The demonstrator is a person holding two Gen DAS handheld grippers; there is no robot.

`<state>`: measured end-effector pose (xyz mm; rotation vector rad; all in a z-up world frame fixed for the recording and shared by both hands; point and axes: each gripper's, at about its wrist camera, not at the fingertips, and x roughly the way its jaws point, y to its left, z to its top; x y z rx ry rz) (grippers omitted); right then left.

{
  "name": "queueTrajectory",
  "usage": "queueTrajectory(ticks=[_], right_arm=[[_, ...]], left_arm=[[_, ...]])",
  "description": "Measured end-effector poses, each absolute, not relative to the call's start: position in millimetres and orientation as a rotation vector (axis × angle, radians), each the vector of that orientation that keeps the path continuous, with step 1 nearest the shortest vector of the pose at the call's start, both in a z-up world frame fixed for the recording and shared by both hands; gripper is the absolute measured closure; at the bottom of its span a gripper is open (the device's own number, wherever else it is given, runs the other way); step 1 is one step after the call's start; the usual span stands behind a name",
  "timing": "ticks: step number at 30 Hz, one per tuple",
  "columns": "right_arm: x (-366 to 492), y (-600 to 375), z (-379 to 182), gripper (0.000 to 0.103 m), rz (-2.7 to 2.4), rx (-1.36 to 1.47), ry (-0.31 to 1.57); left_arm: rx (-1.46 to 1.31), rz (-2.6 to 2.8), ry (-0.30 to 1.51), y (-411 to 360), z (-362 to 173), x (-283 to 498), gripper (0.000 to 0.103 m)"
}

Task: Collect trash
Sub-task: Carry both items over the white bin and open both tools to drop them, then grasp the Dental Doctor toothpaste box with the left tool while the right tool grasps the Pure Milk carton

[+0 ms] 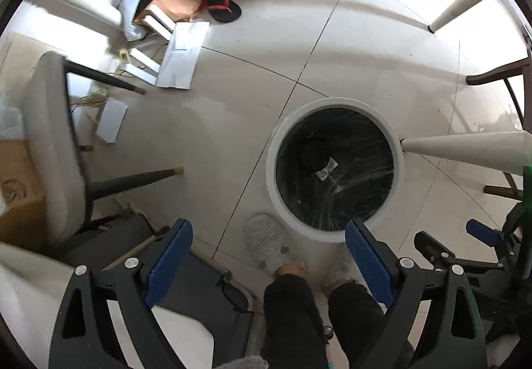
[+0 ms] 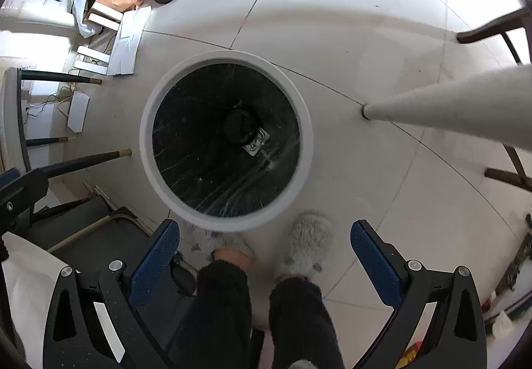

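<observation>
Nearest in both wrist views are the grippers themselves, each pointing straight down at the floor. The left gripper (image 1: 268,261) has its blue-padded fingers (image 1: 170,264) spread wide with nothing between them, and the right gripper (image 2: 262,261) is spread just as wide and also holds nothing.

Below them stand the person's legs in dark trousers (image 2: 299,319) and fluffy grey slippers (image 2: 309,241); the slipper toes touch or nearly touch the base of the trash bin (image 2: 309,136).

The bin is a round white one lined with a black bag (image 2: 199,153). In the right view it sits just ahead of the fingers and a little left of centre between them. In the left view the bin (image 1: 271,169) lies ahead and to the right, its rim meeting the tip of the right-hand finger. At the bottom of the bag lie a dark round object (image 2: 240,127) and a small crumpled wrapper (image 2: 256,141) touching it.

A white table leg (image 2: 449,103) comes down just right of the bin. A chair (image 1: 50,143) with dark legs stands to the left, shown more fully in the left view, which also catches the other gripper at its right edge.

Farthest off, along the wall, are flat white boards (image 1: 181,53), a brown paper bag (image 1: 176,1) and a black-and-red sandal (image 1: 221,5).
</observation>
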<state>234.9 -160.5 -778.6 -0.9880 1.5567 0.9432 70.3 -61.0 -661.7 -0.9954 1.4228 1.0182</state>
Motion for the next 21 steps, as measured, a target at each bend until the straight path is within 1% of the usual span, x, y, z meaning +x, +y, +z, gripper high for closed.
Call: queueTrajectory(ticks=[5, 9, 13, 21], right_arm=[[237, -173, -722, 0.000, 0.931, -0.962, 1.560], [240, -178, -661, 0.000, 0.935, -0.943, 1.549], [244, -182, -601, 0.000, 0.950, -0.942, 1.542], [248, -184, -490, 0.000, 1.027, -0.952, 1.532]], left_arm=[[-0.997, 1.059, 1.413, -79, -611, 64, 0.009], [-1.010, 1.075, 1.422, -90, -562, 62, 0.009], [-1.019, 1.074, 1.436, -98, -525, 63, 0.009], [-1.002, 1.023, 1.410, -106, -441, 60, 0.009]])
